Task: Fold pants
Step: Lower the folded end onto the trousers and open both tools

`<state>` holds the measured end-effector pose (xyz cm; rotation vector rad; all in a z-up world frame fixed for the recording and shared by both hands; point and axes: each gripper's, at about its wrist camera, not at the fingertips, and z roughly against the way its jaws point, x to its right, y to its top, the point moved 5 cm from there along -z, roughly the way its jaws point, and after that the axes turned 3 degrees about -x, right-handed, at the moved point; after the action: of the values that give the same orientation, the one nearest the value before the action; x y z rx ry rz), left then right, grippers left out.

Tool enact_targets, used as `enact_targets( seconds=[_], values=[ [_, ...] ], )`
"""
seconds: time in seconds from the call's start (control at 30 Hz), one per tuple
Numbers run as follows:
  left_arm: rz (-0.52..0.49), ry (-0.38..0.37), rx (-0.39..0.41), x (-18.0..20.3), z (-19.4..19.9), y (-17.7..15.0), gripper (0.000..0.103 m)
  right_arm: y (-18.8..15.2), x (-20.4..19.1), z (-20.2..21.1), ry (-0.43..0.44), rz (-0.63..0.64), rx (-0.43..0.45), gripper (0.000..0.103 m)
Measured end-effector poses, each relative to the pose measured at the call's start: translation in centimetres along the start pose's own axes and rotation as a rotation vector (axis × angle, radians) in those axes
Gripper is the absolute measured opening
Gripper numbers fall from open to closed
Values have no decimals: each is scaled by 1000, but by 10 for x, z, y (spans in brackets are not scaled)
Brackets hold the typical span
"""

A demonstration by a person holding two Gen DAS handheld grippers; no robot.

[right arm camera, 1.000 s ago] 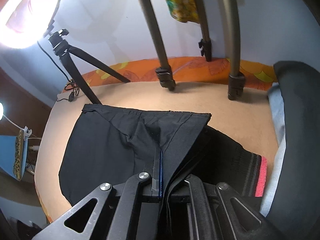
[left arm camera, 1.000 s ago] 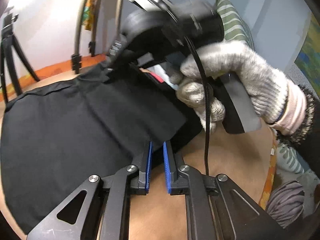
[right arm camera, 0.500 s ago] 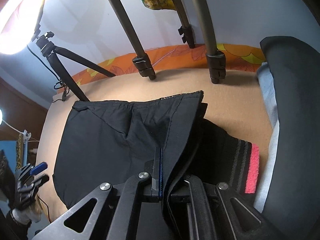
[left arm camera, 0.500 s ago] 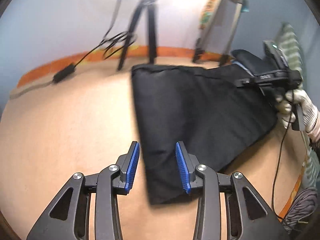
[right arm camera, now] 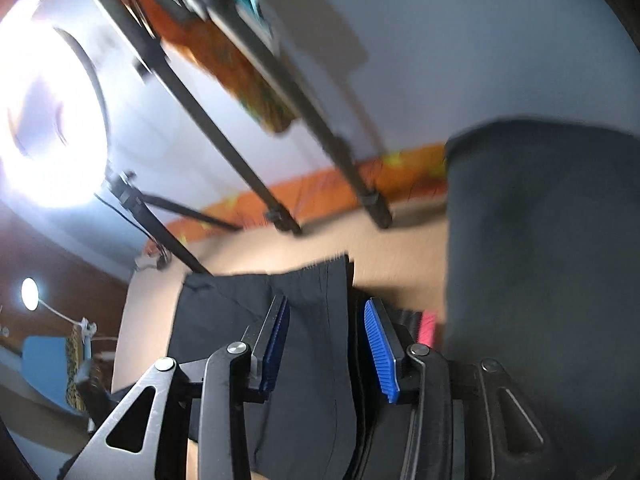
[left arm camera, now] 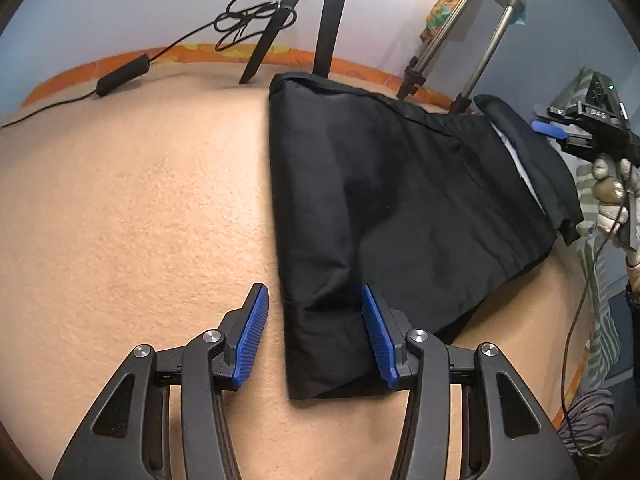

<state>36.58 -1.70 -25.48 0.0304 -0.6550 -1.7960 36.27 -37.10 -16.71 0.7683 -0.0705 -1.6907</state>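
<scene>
Black pants [left arm camera: 400, 208] lie folded on the tan surface [left arm camera: 140, 208], running from the far middle toward the near centre. My left gripper [left arm camera: 316, 334] hovers over their near end, jaws opening, blue pads apart on either side of the fold's near corner without pressing it. My right gripper [right arm camera: 328, 346] shows in the blurred right wrist view, jaws opening, above the pants' edge [right arm camera: 316, 312] with the cloth lying loose between the pads. In the left wrist view the right gripper [left arm camera: 560, 130] is at the far right, held by a gloved hand [left arm camera: 610, 196].
Tripod legs [left arm camera: 328, 20] and a cable with a black box [left arm camera: 122, 76] stand at the far edge. A second dark garment with a pink stripe [right arm camera: 428, 326] lies at the right, a dark bulky cloth [right arm camera: 540, 260] beside it. A bright ring light [right arm camera: 44, 136] glares left.
Both grippers let go of the pants and their jaws spread. The left one swung away to the pants' near end. The right one lifted and tilted, blurring its view.
</scene>
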Motion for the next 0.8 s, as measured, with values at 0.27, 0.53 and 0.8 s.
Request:
enact_targets(
  seconds=[0.27, 0.53, 0.8],
  values=[
    [5, -23, 49, 9, 7, -7, 37, -2, -82, -25, 29, 205, -24, 45],
    [5, -45, 99, 9, 13, -10, 11, -19, -167, -118, 101, 305, -103, 43],
    [-16, -67, 89, 5, 19, -17, 9, -46, -186, -189, 39, 345, -186, 43]
  ],
)
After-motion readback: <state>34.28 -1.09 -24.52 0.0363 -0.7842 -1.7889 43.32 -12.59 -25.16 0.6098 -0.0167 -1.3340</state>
